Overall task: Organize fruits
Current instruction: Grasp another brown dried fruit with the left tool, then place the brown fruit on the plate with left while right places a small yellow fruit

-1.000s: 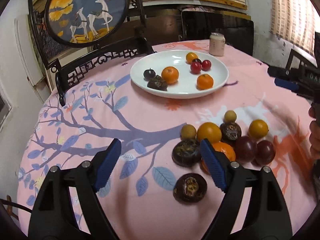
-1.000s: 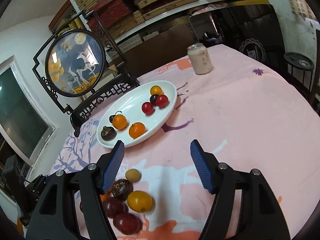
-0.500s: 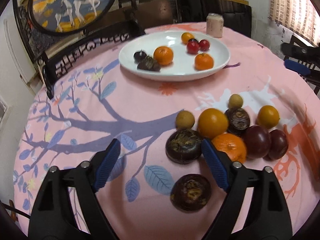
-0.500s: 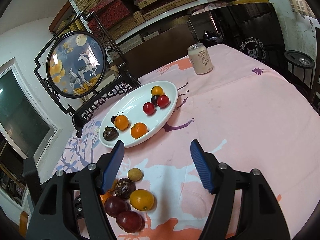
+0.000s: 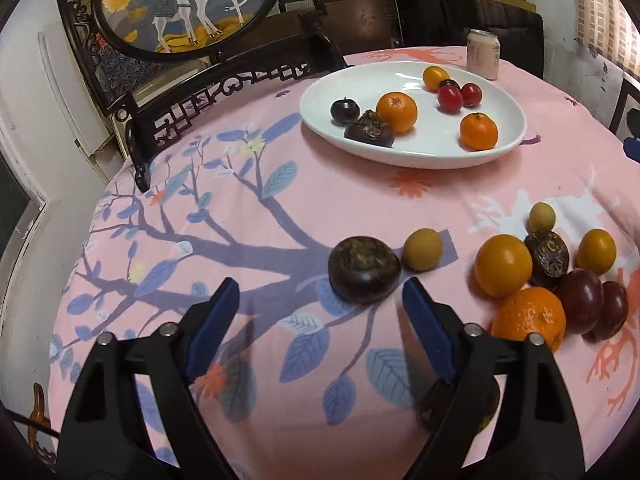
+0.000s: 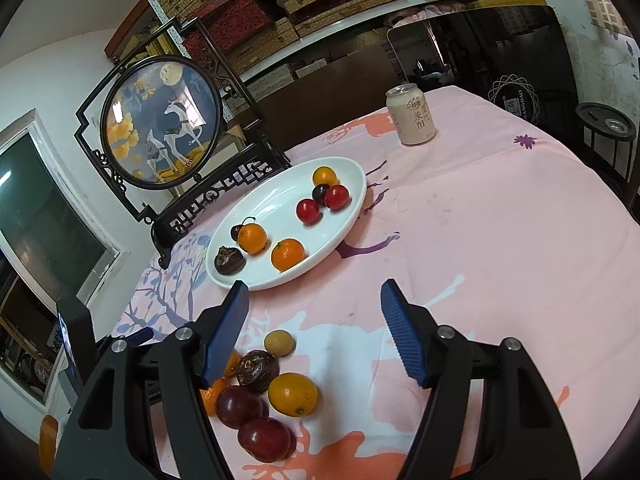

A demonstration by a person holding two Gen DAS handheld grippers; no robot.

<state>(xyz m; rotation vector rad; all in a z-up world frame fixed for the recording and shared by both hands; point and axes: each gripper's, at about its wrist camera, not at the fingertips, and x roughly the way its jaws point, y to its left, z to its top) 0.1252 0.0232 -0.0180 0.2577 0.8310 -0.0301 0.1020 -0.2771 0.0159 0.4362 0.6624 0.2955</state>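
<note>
Round counter (image 5: 280, 216) under a pink tree-print cloth, spread out ahead of both pairs of fingers. Beyond the fingertips in both views, a white plate (image 5: 508, 148) already carrying oranges, red cherry tomatoes and dark fruits, probably the collecting place for the sorting. Nearer, off the right fingertip of the left gripper (image 5: 320, 312), a loose cluster of fruit (image 5: 552, 276) not yet moved: oranges, dark red plums, a brown wrinkled one, small tan ones. Just ahead of the left fingers, slightly toward the right one, a dark round fruit (image 5: 364, 270) lying alone on the cloth, a small tan fruit (image 5: 422, 250) just beside it. Left fingers spread wide, holding nothing, seemingly lined up to close on that dark fruit. Right gripper (image 6: 314, 326) likewise spread wide and holding nothing, raised over the cloth with the cluster below its left finger, likely waiting. Far behind the plate, a drink can (image 6: 411, 115).
</note>
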